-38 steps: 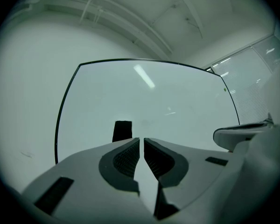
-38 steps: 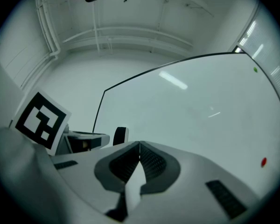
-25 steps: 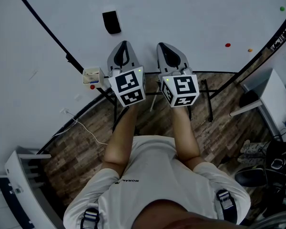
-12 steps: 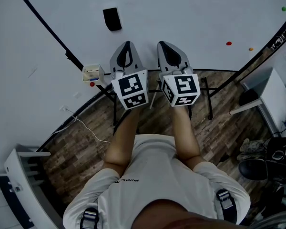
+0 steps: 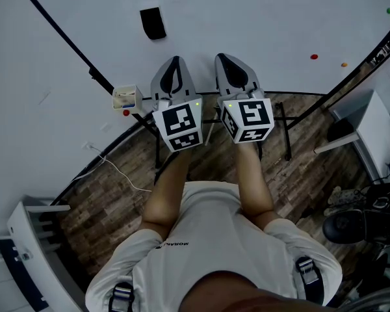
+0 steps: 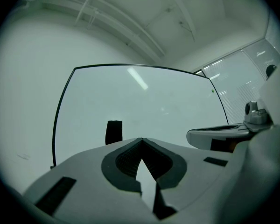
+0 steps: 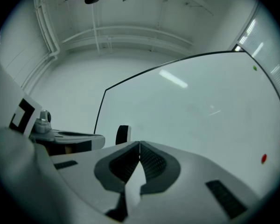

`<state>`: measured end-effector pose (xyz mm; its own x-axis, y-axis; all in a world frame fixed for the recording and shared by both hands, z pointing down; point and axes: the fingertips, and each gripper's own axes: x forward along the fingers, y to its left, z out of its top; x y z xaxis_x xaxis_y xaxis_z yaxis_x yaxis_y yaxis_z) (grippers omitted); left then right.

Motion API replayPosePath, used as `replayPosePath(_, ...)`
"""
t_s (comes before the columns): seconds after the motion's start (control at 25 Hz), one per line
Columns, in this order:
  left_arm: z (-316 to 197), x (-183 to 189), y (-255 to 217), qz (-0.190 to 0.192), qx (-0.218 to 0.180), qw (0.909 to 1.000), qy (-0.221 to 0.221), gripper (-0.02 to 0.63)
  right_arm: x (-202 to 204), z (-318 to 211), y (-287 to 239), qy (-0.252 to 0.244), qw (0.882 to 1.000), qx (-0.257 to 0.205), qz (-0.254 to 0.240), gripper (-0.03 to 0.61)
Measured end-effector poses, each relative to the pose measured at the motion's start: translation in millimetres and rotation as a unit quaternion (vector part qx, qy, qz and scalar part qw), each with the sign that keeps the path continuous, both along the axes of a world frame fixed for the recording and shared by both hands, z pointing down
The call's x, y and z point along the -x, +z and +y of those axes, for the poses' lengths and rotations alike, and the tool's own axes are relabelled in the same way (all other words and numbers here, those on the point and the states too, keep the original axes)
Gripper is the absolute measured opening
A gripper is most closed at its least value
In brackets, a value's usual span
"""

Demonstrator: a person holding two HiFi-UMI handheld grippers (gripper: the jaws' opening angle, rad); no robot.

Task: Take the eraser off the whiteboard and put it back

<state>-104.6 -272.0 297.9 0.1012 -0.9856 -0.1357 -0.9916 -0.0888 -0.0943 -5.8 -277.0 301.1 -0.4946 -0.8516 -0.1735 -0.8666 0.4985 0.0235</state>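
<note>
The eraser (image 5: 153, 23) sits on the whiteboard (image 5: 266, 25), untouched. Below and right of the eraser, the left gripper (image 5: 173, 62) is clenched on nothing. Farther right of it, the right gripper (image 5: 225, 61) is likewise pinched empty. The 2 are likely parked side by side as a ready pose before reaching.

Small dark print on white shirt (image 5: 214, 220), left side of shirt front: reads "MORAL", upside down; further characters beside it illegible.

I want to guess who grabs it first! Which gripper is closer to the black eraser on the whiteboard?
Left. The left gripper sits just below and right of the eraser, not touching; the right gripper is farther off to the right.
</note>
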Motion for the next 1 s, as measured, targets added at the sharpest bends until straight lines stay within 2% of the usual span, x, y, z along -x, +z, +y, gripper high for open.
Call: replayPosePath(1.0, 9, -14, 1, -0.002, -0.024, 0.9988, 0.044, 0.003, 2, -2, 9, 0.003, 1.0, 0.005, 0.013, 0.012)
